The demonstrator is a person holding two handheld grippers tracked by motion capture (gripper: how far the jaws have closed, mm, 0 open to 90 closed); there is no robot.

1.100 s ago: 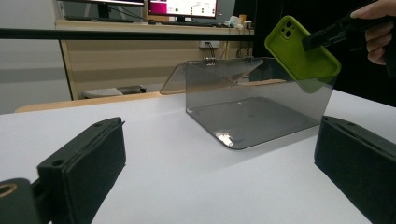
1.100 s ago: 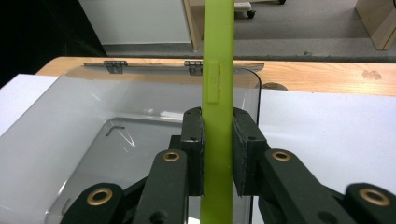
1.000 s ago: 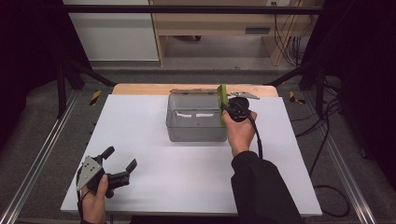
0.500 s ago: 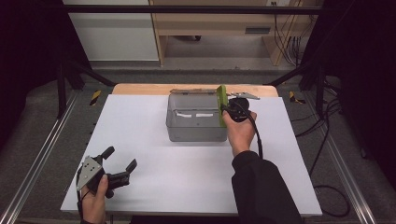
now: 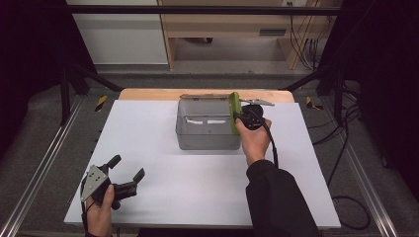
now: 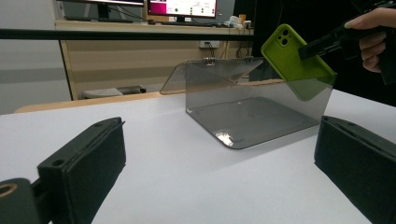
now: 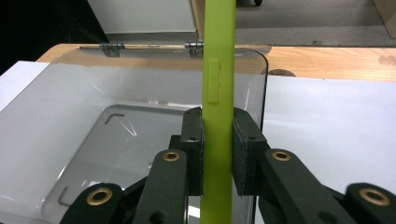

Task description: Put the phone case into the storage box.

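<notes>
Evidently the right tool (image 7: 217, 154) pinches the green phone case (image 7: 217, 93) edge-up over the open smoky box (image 5: 207, 129) near the desk's far edge, probably to drop it in, while the left tool (image 5: 129, 170) rests wide open, empty.

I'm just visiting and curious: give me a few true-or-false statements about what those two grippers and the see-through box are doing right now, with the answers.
1. The right gripper is clamped on a green phone case. True.
2. The left gripper holds the phone case. False: it is open, holding nothing, near the table's front left.
3. The clear box has its lid open. True: the hinged lid is tipped back.
4. The phone case lies flat on the box floor. False: it is held up over the box's right wall.
5. The box is full of tools. False: it looks empty.
</notes>
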